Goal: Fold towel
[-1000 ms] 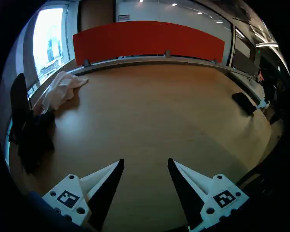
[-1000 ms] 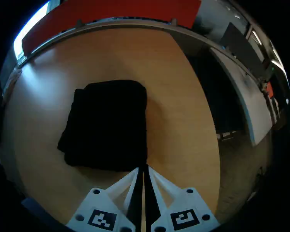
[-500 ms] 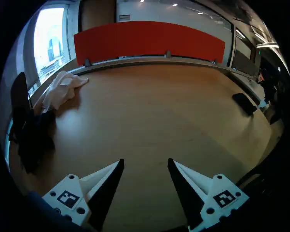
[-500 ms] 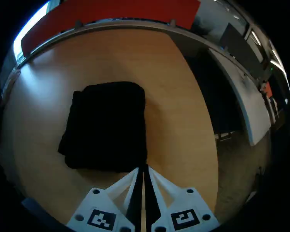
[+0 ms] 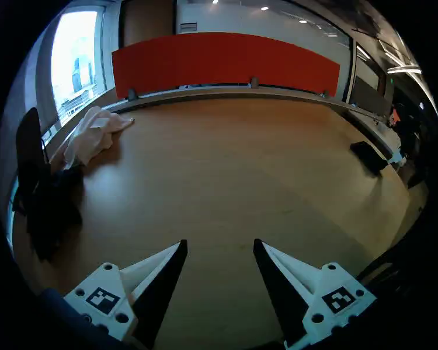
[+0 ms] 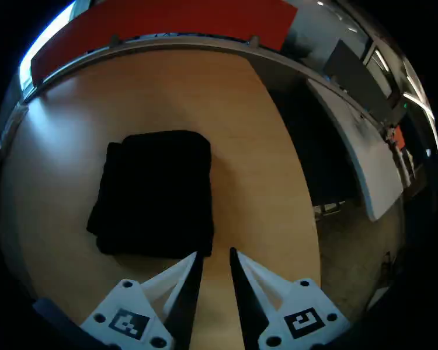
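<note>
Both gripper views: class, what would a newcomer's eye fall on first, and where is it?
The folded black towel lies flat on the wooden table, just ahead of the open right gripper. In the left gripper view, a long red panel lines the table's far edge, with a pale crumpled cloth at far left.

Big light-wood desk (image 5: 230, 175) with a red divider (image 5: 225, 58) running along its far edge. In the right gripper view a black towel (image 6: 155, 195) lies folded flat on the wood, not far from the desk's side edge. A crumpled pale cloth (image 5: 93, 134) sits near the far left corner.
</note>
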Demonstrator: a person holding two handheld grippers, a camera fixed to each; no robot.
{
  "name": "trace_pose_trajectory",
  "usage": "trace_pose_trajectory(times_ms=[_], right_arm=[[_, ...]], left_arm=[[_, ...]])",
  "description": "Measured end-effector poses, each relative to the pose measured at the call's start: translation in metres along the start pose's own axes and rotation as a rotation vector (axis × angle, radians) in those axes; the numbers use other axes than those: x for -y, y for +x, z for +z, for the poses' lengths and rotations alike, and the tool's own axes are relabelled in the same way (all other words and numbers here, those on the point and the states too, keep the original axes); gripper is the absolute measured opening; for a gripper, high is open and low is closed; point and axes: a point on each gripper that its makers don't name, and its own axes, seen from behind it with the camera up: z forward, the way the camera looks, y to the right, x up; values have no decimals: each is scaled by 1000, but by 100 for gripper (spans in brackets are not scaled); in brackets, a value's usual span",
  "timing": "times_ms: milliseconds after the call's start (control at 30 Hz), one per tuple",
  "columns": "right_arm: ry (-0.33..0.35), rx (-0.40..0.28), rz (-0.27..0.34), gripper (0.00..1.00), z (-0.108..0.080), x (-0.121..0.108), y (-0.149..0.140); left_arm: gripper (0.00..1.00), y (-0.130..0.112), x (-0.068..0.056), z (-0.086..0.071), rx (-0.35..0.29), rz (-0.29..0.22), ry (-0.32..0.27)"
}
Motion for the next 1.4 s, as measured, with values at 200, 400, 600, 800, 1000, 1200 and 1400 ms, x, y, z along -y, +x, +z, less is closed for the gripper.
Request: trace_pose_trajectory(times_ms=[200, 400, 600, 800, 1000, 1200, 1400], right_arm=[[-13, -8, -13, 64, -6, 0, 0], [1, -44, 6, 97, -11, 7, 9], [23, -81, 21, 100, -15, 20, 22], [34, -126, 23, 100, -19, 31, 38], [44, -241, 47, 100, -33, 45, 68], [57, -366, 62, 100, -52, 62, 103], [92, -503, 81, 100, -80, 85, 140]], left_arm=[[83, 0, 1, 1, -4, -9, -3], [83, 0, 2, 1, -8, -11, -6], [83, 2, 4, 1, -14, -15, -8], [83, 2, 6, 1, -18, -20, -5], [83, 1, 8, 1, -18, -41, 1], [83, 0, 10, 2, -17, -52, 12], [83, 0, 10, 3, -13, -65, 21]])
